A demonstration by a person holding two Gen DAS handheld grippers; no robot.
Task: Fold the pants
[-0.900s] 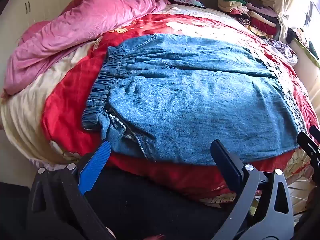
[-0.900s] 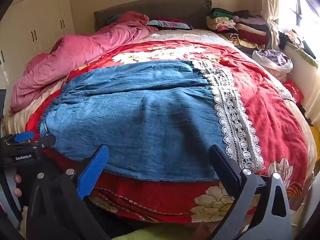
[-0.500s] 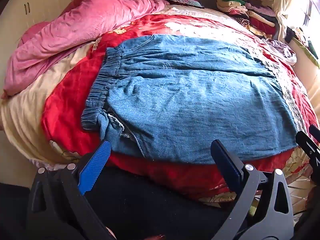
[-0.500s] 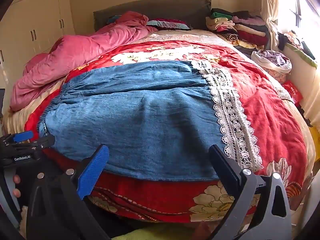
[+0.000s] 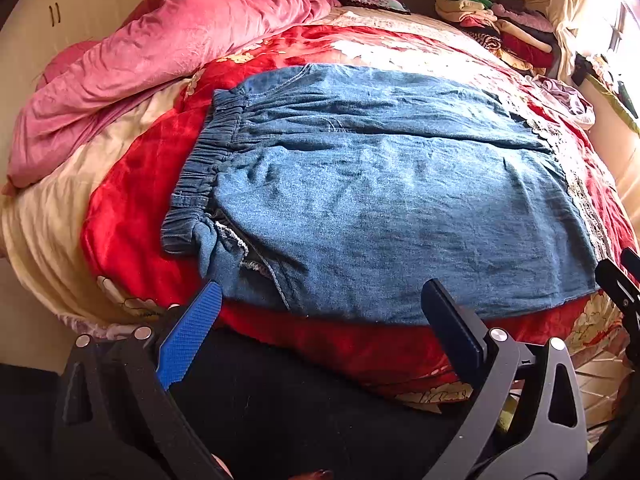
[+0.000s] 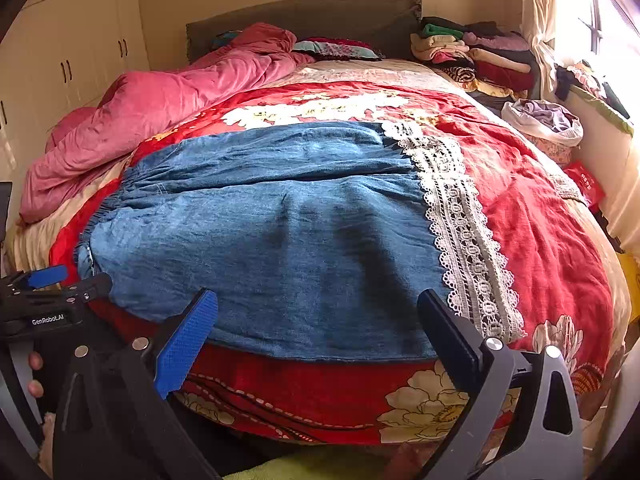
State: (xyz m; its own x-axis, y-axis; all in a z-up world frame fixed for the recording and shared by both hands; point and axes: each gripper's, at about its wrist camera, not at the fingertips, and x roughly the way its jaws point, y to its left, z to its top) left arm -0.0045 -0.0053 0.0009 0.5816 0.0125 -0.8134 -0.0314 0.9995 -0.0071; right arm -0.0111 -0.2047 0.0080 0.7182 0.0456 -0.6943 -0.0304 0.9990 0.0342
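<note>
Blue denim pants (image 5: 380, 196) lie flat on the red floral bedspread (image 5: 132, 208), elastic waistband at the left, white lace hem (image 6: 460, 232) at the right. In the right wrist view the pants (image 6: 280, 232) fill the middle of the bed. My left gripper (image 5: 320, 312) is open and empty, just short of the pants' near edge by the waistband corner. My right gripper (image 6: 316, 316) is open and empty, at the near edge close to the lace hem. The left gripper also shows in the right wrist view (image 6: 60, 284) at the far left.
A crumpled pink duvet (image 6: 160, 108) lies at the back left of the bed. A stack of folded clothes (image 6: 472, 52) sits at the back right by the headboard. A bag of clothes (image 6: 548, 120) and a bright window are at the right. White wardrobe doors stand at the left.
Both grippers have edged slightly forward toward the pants. The pants have not moved and both grippers stay open.
</note>
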